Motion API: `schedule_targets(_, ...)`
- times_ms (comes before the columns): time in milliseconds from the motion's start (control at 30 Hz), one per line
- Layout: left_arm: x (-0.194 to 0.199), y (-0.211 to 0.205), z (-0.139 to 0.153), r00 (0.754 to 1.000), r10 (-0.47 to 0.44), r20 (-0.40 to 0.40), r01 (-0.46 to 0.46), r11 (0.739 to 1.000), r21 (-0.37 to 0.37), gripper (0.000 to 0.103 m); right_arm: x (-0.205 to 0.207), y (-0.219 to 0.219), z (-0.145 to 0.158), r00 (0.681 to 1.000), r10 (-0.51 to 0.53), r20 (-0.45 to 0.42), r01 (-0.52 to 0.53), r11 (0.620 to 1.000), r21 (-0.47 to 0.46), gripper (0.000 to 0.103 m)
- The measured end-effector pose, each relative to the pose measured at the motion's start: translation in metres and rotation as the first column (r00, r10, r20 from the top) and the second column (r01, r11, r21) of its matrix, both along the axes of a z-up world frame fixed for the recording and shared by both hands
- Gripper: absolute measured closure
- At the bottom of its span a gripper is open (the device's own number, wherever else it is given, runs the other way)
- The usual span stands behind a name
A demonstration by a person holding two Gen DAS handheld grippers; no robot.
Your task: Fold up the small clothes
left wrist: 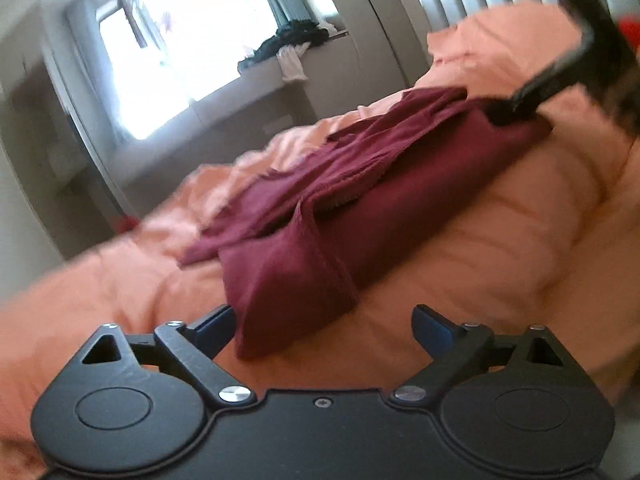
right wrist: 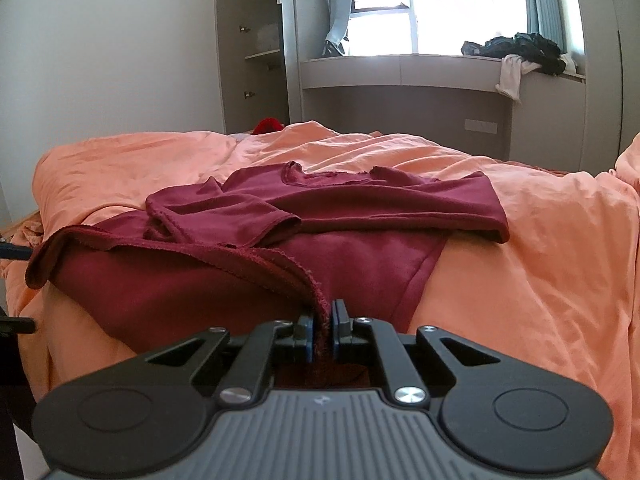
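Bed with orange cover, one garment on top

The bed [right wrist: 540, 280] fills the middle and lower part of the right wrist view and runs diagonally from lower left to upper right in the left wrist view; its orange cover [left wrist: 500, 240] is wrinkled throughout. A maroon shirt [right wrist: 320, 216] lies directly on the cover at frame centre, partly folded, one sleeve laid across the body. A small red item [right wrist: 269, 125] shows at the bed's far edge, upper centre-left; its contact with the bed cannot be determined.
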State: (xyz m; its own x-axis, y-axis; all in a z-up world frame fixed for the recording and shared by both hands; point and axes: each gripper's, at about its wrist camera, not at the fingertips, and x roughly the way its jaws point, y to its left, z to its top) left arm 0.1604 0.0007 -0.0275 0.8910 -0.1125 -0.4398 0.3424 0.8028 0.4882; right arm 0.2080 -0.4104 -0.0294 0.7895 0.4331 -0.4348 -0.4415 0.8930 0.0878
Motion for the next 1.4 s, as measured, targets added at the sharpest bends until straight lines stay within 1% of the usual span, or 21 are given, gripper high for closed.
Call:
schedule_targets(33,0.003,-0.005,-0.002,0.999,0.024,0.030,-0.025,0.999,0.040,0.016,-0.001,-0.001,0.000,1.000,0.001,0.002,-0.001,1.000,0.003,0.092)
schedule_targets(67,0.007,-0.008,-0.003,0.998,0.047,0.052,-0.050,0.997,0.065,0.023,-0.001,0.000,0.000,1.000,0.003,0.003,-0.003,1.000,0.005,0.091)
schedule_targets(100,0.010,-0.009,-0.002,0.995,0.067,0.069,-0.072,0.995,0.070,0.030,-0.003,-0.001,0.001,1.000,0.006,0.004,-0.007,1.000,0.008,0.085)
schedule_targets(133,0.012,-0.007,0.000,0.994,0.078,0.077,-0.083,0.995,0.058,0.031,-0.005,-0.003,0.002,1.000,0.016,0.005,-0.016,1.000,0.015,0.078)
schedule_targets(167,0.011,-0.004,0.003,0.993,0.081,0.084,-0.085,0.996,0.035,0.035,-0.007,-0.005,0.003,1.000,0.031,0.006,-0.031,0.999,0.024,0.059)
schedule_targets(200,0.009,-0.001,0.008,0.992,0.081,0.101,-0.082,0.997,0.006,0.044,-0.012,-0.007,0.004,0.998,0.056,0.010,-0.056,0.998,0.037,0.040)
schedule_targets(233,0.005,0.001,0.010,0.990,0.079,0.116,-0.078,0.997,-0.014,0.047,-0.016,-0.008,0.005,0.997,0.075,0.019,-0.075,0.996,0.038,0.033)
schedule_targets(267,0.002,0.002,0.013,0.988,0.082,0.130,-0.080,0.996,-0.025,0.049,-0.021,-0.008,0.006,0.996,0.083,0.032,-0.084,0.996,0.026,0.021)
schedule_targets(300,-0.001,0.003,0.014,0.986,0.085,0.144,-0.082,0.996,-0.027,0.054,-0.027,-0.007,0.006,0.995,0.090,0.051,-0.090,0.996,-0.005,0.015)
schedule_targets(367,-0.005,0.005,0.016,0.984,0.082,0.158,-0.076,0.996,-0.044,0.064,-0.036,-0.001,0.004,0.992,0.097,0.076,-0.091,0.992,-0.084,0.014)
schedule_targets(433,-0.006,0.005,0.019,0.985,0.083,0.152,-0.072,0.994,-0.077,0.068,-0.040,0.003,0.001,0.992,0.087,0.096,-0.074,0.988,-0.136,0.014)
schedule_targets(533,-0.004,0.009,0.023,0.988,0.082,0.129,-0.065,0.989,-0.132,0.071,-0.036,0.002,0.000,0.993,0.053,0.102,-0.042,0.994,-0.105,0.019)
schedule_targets(633,-0.001,0.017,0.029,0.991,0.089,0.102,-0.069,0.980,-0.189,0.074,-0.026,-0.006,0.002,0.995,0.007,0.100,-0.001,0.998,-0.064,0.030)
schedule_targets(700,-0.001,0.022,0.033,0.992,0.090,0.088,-0.069,0.973,-0.219,0.076,-0.021,-0.014,0.002,0.996,-0.008,0.085,0.010,1.000,-0.025,0.044)
schedule_targets(767,0.000,0.026,0.037,0.993,0.089,0.077,-0.068,0.968,-0.243,0.077,-0.016,-0.020,0.002,0.997,-0.019,0.073,0.018,1.000,0.018,0.051)
schedule_targets(967,0.001,0.036,0.050,0.996,0.080,0.048,-0.061,0.947,-0.316,0.077,-0.003,-0.022,0.001,0.997,-0.032,0.064,0.030,0.998,0.046,0.059)
schedule_targets(1067,0.001,0.041,0.052,0.996,0.086,0.035,-0.069,0.940,-0.334,0.078,-0.004,-0.021,0.000,0.997,-0.038,0.070,0.035,0.998,0.048,0.070)
schedule_targets(1167,0.000,0.041,0.052,0.994,0.102,0.032,-0.086,0.938,-0.337,0.095,-0.006,-0.021,0.000,0.996,-0.035,0.081,0.031,0.998,0.053,0.084)
schedule_targets(1200,-0.002,0.042,0.052,0.993,0.111,0.037,-0.091,0.933,-0.348,0.096,-0.008,-0.021,0.000,0.996,-0.036,0.086,0.031,0.998,0.056,0.095)
schedule_targets(1300,-0.010,0.047,0.057,0.989,0.133,0.066,-0.097,0.914,-0.394,0.097,-0.021,-0.019,0.004,0.990,-0.055,0.129,0.049,0.997,0.051,0.097)
schedule_targets(1400,-0.027,0.053,0.067,0.977,0.176,0.120,-0.105,0.887,-0.449,0.098,-0.047,-0.021,0.014,0.974,-0.076,0.213,0.063,0.996,0.068,0.097)
